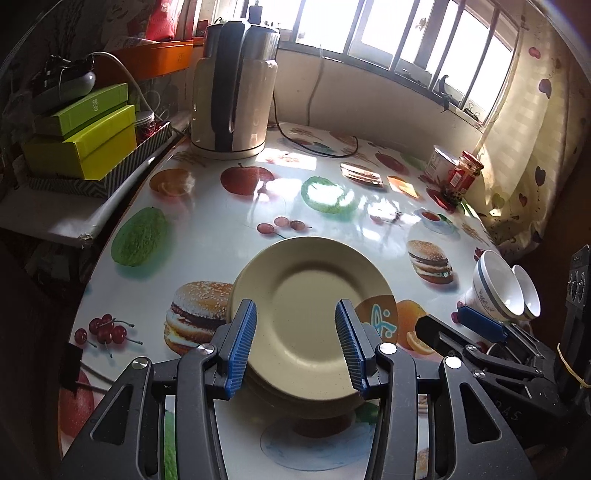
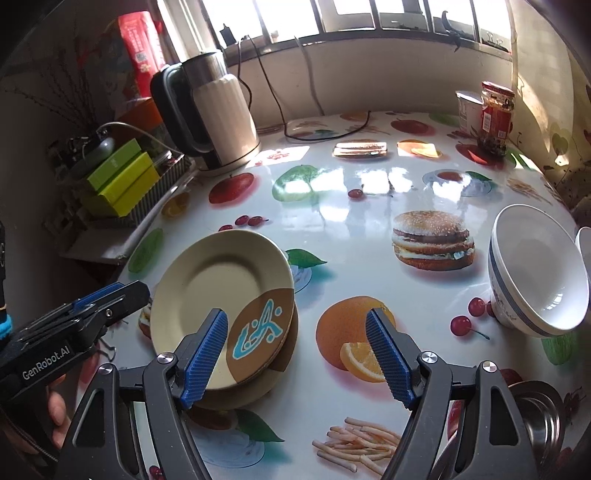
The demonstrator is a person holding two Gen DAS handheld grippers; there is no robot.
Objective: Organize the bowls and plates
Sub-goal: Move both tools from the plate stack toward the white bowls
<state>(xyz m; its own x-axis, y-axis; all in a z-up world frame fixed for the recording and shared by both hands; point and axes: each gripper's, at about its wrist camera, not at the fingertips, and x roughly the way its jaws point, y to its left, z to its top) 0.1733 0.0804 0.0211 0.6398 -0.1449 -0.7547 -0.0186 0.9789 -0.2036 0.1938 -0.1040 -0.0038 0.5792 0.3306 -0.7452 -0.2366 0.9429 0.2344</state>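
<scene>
Where its rim turns brown, the cream plate (image 2: 218,295) bears a blue motif.

A barred window (image 2: 332,14) lets strong sunlight fall on the glossy table (image 2: 351,192), which has printed fruits and burgers. Below the window is a pale wall (image 2: 369,74). A curtain (image 1: 535,147) with hearts hangs at the right.

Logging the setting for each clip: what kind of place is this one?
Most likely a home kitchen or dining corner: an electric kettle plugged in by the window, a table under a food-print cover, and a sauce jar at its far edge.
</scene>
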